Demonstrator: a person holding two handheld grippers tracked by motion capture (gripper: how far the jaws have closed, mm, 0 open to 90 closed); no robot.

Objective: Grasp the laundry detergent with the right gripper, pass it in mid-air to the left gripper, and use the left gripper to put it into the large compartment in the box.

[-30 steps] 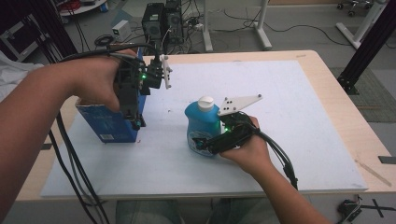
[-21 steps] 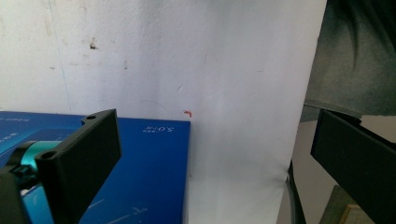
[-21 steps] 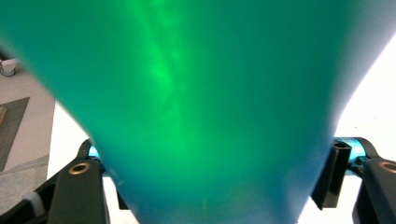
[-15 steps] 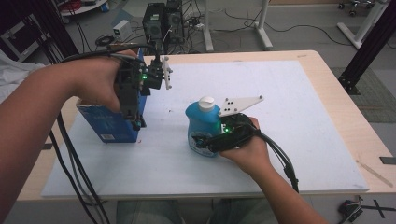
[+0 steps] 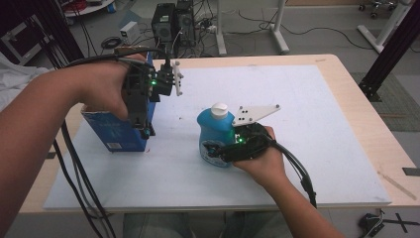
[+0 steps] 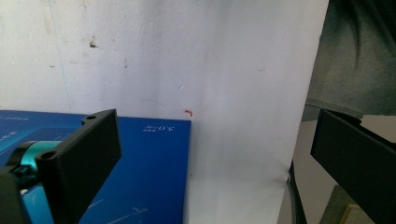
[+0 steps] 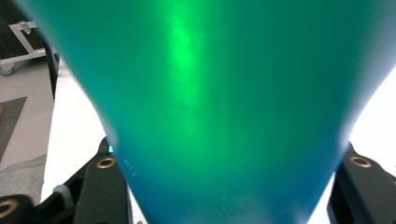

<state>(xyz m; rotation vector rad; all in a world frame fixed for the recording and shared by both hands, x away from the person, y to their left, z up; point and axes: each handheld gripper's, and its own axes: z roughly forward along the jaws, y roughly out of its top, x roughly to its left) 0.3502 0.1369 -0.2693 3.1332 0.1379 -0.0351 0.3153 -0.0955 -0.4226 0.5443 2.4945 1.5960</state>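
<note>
A squat teal plastic bottle [image 5: 216,134] with a white screw cap [image 5: 219,109] stands upright near the middle of the white sheet [image 5: 307,114] on the worktop, the right gripper [image 5: 222,150] clamping its lower body between both jaws. The left gripper [image 5: 144,130], jaws spread wide, hangs over an upright blue cardboard box [image 5: 116,135] well to the bottle's left

Left gripper [image 5: 143,116] at frame left, pointing down, jaws spread wide. Right gripper [image 5: 218,148] at centre, jaws closed on the bottle [image 5: 214,130]. Forearms enter from below.
</note>
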